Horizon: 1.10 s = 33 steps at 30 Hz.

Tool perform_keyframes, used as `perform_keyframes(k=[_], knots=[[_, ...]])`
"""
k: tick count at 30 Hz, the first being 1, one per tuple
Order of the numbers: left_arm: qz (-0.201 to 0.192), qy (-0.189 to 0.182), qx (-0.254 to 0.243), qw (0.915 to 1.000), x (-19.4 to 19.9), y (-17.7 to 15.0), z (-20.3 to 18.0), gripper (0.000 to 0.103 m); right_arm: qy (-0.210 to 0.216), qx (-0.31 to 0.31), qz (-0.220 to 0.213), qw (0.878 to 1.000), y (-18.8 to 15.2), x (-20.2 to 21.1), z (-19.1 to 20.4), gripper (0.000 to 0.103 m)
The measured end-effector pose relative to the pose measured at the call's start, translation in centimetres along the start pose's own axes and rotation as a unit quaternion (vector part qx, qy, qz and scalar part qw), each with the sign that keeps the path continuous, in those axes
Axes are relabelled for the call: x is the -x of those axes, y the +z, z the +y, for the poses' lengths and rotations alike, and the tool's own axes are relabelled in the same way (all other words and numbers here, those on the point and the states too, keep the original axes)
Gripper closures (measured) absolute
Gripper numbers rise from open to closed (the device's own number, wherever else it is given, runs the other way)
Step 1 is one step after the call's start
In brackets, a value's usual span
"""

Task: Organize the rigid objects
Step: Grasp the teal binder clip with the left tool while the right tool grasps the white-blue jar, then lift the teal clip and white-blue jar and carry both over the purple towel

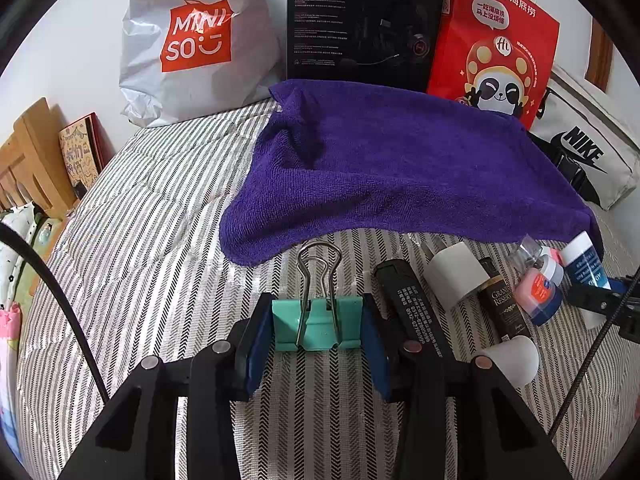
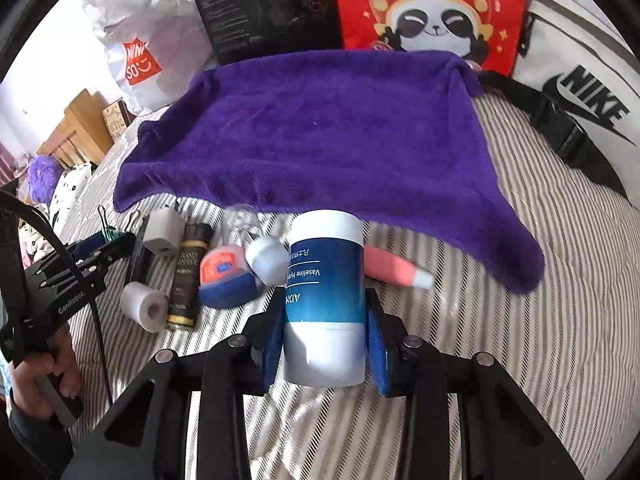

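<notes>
Gripping a teal binder clip between its blue pads, the left hand-held gripper holds the clip low over the striped bed cover, wire handles pointing away from the camera. Right hand-held gripper: clenched on a blue-and-white Vaseline bottle, white cap toward the camera, label upside down in its own view. Loose items on the bed cover, between the two grippers: black stick with white print; white charger plug; dark gold-lettered tube; small white roll; red-and-blue Vaseline tin; clear plastic piece, detail unclear; small white jar touching the tin; pink tube just beside the held bottle. Beyond these: purple towel, spread flat, its near edge overhanging the row. Against the wall behind the towel: white Miniso bag, black headset box, red panda bag, white Nike bag. Left edge of the right wrist view: a person's hand on the left gripper's handle.
</notes>
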State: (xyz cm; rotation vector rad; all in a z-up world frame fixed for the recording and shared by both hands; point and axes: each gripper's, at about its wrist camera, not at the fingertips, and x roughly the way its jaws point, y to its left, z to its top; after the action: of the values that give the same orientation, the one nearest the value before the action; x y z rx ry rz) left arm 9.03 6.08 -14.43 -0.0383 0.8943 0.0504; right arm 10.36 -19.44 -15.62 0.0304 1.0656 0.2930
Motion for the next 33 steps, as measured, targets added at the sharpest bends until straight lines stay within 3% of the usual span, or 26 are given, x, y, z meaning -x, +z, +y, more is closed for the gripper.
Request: perform_keyframes(k=[15,25,33], knots=[[0.0,-0.001,0.0,1.0,0.0,0.0,0.1,0.063,0.016,-0.02,-0.004,1.0,-0.3,-0.3,-0.9,0.066],[0.013,-0.005,0.007,0.9999,0.4,-0.1,0.1,0.063,0.023,-0.008,-0.028,0.999,-1.3,2.4,-1.3,0.066],[0.023,0.0,-0.002,0.9997,0.4,-0.2,-0.2,0.063,0.021,-0.008,-0.004,1.0,-1.5,1.3,-1.8,0.066]])
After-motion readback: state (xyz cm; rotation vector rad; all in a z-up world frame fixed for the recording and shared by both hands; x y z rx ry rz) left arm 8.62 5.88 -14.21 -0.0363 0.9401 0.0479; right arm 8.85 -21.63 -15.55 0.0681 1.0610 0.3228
